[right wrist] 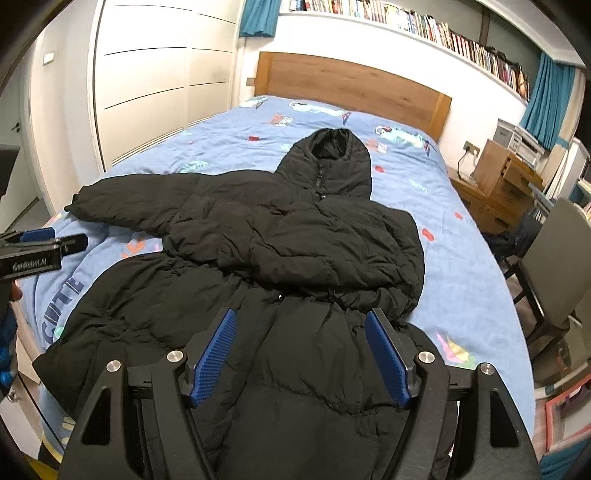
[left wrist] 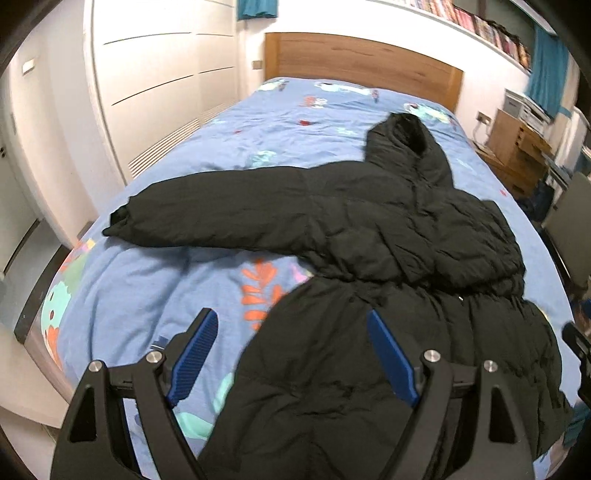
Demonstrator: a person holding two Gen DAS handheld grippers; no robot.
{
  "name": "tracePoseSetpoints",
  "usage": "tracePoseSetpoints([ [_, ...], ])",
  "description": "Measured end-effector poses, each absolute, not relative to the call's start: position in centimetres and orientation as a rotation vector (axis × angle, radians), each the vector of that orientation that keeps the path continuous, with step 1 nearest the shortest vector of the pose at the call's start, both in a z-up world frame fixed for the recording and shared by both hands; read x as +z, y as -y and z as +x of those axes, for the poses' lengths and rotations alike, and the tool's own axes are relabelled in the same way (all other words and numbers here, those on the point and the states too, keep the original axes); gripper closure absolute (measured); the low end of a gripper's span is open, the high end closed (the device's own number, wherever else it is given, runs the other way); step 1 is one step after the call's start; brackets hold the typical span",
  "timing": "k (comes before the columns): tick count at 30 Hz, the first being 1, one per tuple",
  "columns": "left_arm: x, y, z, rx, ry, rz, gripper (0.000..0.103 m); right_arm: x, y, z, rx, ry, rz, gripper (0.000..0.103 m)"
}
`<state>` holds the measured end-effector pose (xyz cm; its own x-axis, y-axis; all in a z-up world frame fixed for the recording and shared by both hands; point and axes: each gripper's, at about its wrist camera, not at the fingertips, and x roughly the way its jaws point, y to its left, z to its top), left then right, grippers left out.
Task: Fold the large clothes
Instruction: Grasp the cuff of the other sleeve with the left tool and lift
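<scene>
A long black hooded puffer coat (left wrist: 388, 236) lies on a bed, hood toward the headboard; it also shows in the right wrist view (right wrist: 295, 240). Its left sleeve (left wrist: 207, 210) stretches out to the left, while the right sleeve is folded across the chest (right wrist: 332, 254). My left gripper (left wrist: 291, 328) is open and empty above the coat's lower left edge. My right gripper (right wrist: 301, 325) is open and empty above the coat's lower half. The left gripper also shows at the left edge of the right wrist view (right wrist: 44, 243).
The bed has a blue patterned duvet (left wrist: 147, 280) and a wooden headboard (right wrist: 351, 85). White wardrobes (right wrist: 147, 74) stand to the left. A wooden nightstand (right wrist: 498, 184) and a chair (right wrist: 554, 266) stand to the right. A bookshelf (right wrist: 424, 26) runs above the headboard.
</scene>
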<state>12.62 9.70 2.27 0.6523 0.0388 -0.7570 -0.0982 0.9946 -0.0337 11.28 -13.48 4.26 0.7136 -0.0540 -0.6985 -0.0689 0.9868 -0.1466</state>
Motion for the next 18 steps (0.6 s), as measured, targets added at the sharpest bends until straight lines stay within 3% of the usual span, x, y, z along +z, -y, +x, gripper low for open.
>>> tracePoseSetpoints([
  [18,-4.3,-24.8,20.2,0.299,-0.932,-0.257,0.020,0.2,6.6,18.3,0.048,-0.863,-0.316,0.030],
])
